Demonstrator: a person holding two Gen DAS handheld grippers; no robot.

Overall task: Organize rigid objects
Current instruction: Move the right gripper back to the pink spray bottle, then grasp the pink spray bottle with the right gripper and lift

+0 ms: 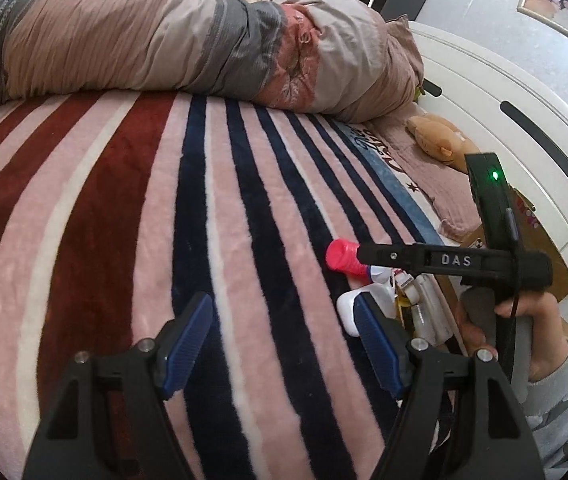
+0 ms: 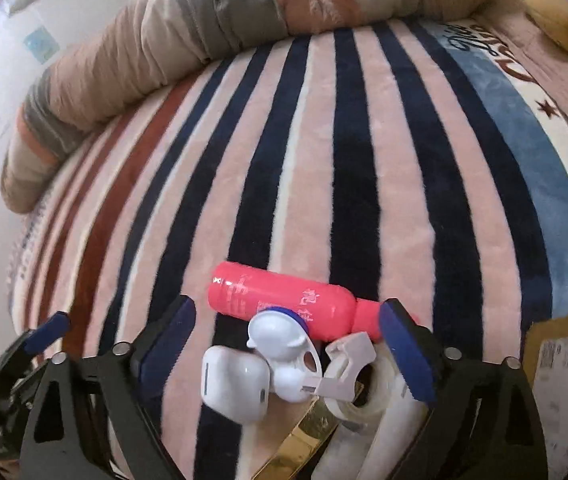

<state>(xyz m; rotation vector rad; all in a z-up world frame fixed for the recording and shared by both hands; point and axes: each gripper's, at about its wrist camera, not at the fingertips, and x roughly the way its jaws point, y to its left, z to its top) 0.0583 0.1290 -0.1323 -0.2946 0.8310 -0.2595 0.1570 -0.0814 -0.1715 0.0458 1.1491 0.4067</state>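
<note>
pink bottle (image 2: 284, 304) touching white case (image 2: 236, 386) | both tongs released, empty

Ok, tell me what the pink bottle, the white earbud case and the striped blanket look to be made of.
Pink bottle: probably plastic, smooth and slightly glossy, with light printed characters on its side.
White earbud case: looks like hard glossy plastic, with rounded corners, a lid seam and soft highlights.
Striped blanket: plush fleece-like fabric, matte, with a fuzzy nap visible along the stripe edges.
</note>
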